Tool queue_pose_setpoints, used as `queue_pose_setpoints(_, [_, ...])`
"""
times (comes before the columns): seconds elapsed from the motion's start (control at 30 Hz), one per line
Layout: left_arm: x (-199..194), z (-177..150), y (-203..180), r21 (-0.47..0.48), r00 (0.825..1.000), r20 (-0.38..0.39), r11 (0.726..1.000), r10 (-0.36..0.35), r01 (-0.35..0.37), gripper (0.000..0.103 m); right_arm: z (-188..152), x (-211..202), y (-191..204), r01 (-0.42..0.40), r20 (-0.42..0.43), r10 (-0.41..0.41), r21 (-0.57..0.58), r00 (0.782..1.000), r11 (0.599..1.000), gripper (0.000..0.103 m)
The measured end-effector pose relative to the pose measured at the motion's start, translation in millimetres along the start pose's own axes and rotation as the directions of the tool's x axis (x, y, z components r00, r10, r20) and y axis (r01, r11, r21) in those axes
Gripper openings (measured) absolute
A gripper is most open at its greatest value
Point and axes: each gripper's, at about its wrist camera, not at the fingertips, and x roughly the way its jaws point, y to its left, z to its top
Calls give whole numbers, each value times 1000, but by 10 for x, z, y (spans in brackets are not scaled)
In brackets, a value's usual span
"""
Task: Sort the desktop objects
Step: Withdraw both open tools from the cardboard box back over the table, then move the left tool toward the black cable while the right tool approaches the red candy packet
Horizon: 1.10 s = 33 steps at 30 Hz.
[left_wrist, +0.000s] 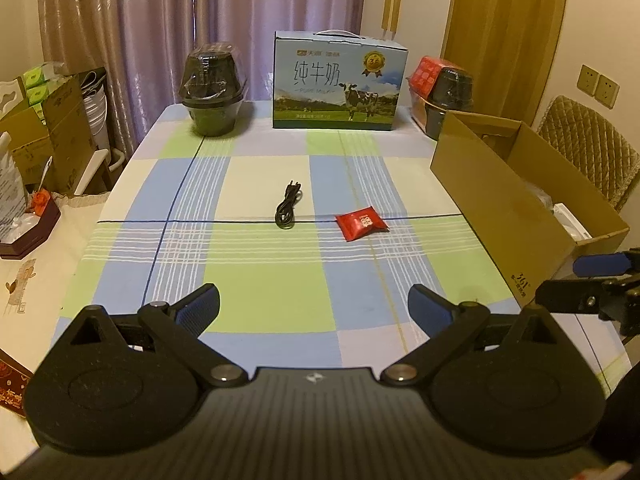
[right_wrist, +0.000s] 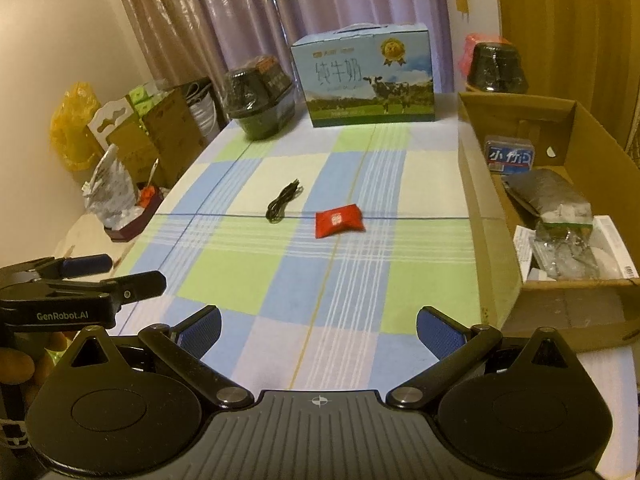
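A coiled black cable (left_wrist: 287, 207) and a red snack packet (left_wrist: 361, 223) lie mid-table on the checked cloth; both also show in the right wrist view, the cable (right_wrist: 282, 201) left of the packet (right_wrist: 338, 220). An open cardboard box (left_wrist: 520, 204) stands at the table's right side and holds several packets (right_wrist: 548, 200). My left gripper (left_wrist: 314, 308) is open and empty over the near part of the table. My right gripper (right_wrist: 318, 330) is open and empty beside the box; it shows at the right edge of the left wrist view (left_wrist: 592, 280).
A milk carton box (left_wrist: 340, 82) stands at the far edge between two black wrapped bowls (left_wrist: 212, 90) (left_wrist: 450, 98). Left of the table are cardboard boxes (left_wrist: 44, 136) and a small dark tray (left_wrist: 30, 224). A chair (left_wrist: 592, 148) stands behind the open box.
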Motion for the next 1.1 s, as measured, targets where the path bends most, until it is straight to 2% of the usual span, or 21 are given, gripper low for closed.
queue_pose_setpoints(0.53, [320, 102, 188, 16, 999, -31, 1000, 17, -17, 99, 108, 501, -4, -9, -45, 7, -24, 999, 1000, 101])
queue_pose_setpoints(0.77, [675, 245, 300, 42, 999, -41, 999, 22, -20, 99, 219, 844, -34, 2, -51, -5, -66, 999, 998, 101])
queue_pose_setpoints(1.1, [1367, 497, 514, 98, 1000, -24, 995, 9, -6, 97, 378, 1479, -102, 5, -1, -5, -110, 1000, 994, 101])
